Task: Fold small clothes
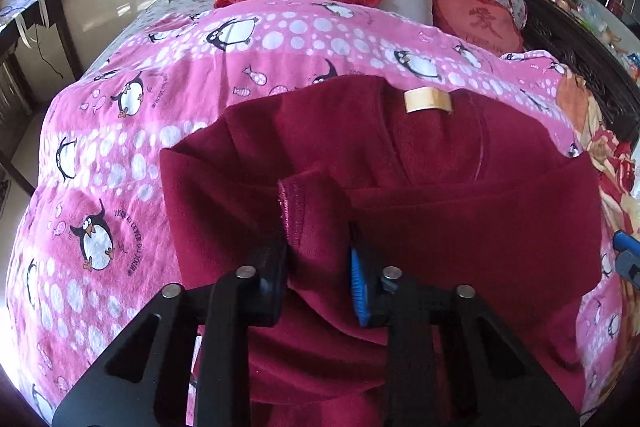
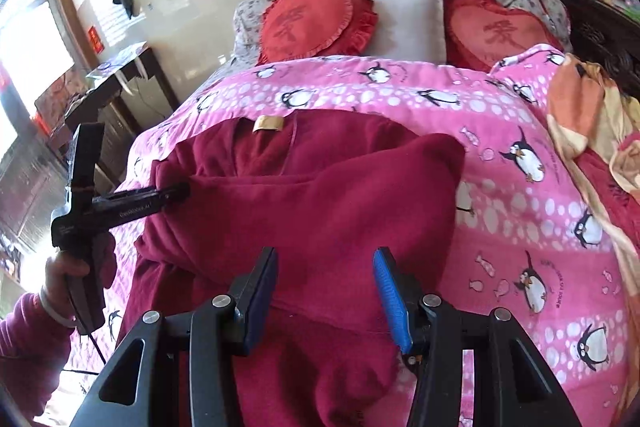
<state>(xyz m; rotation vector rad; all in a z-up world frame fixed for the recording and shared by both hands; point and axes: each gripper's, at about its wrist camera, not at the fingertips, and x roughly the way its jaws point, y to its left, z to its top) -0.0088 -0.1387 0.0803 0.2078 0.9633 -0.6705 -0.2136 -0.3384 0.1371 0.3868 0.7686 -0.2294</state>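
Observation:
A dark red fleece garment [image 1: 440, 163] with a tan neck label [image 1: 427, 100] lies on the pink penguin blanket [image 1: 120, 155]. My left gripper [image 1: 318, 255] is shut on a stitched hem of the garment [image 1: 308, 211], lifted over the body of the cloth. In the right wrist view the garment [image 2: 320, 187] is partly folded, its label [image 2: 269, 123] at the far edge. My right gripper [image 2: 326, 283] is open, its jaws wide apart just above the near fold. The left gripper [image 2: 176, 193] shows there from the side, its tip buried in the cloth's left edge.
Two red heart cushions [image 2: 316, 23] [image 2: 500, 27] and a white pillow [image 2: 408, 15] lie at the head of the bed. An orange floral cloth [image 2: 588, 115] lies at the right edge. A dark desk [image 2: 120, 83] stands to the left by the wall.

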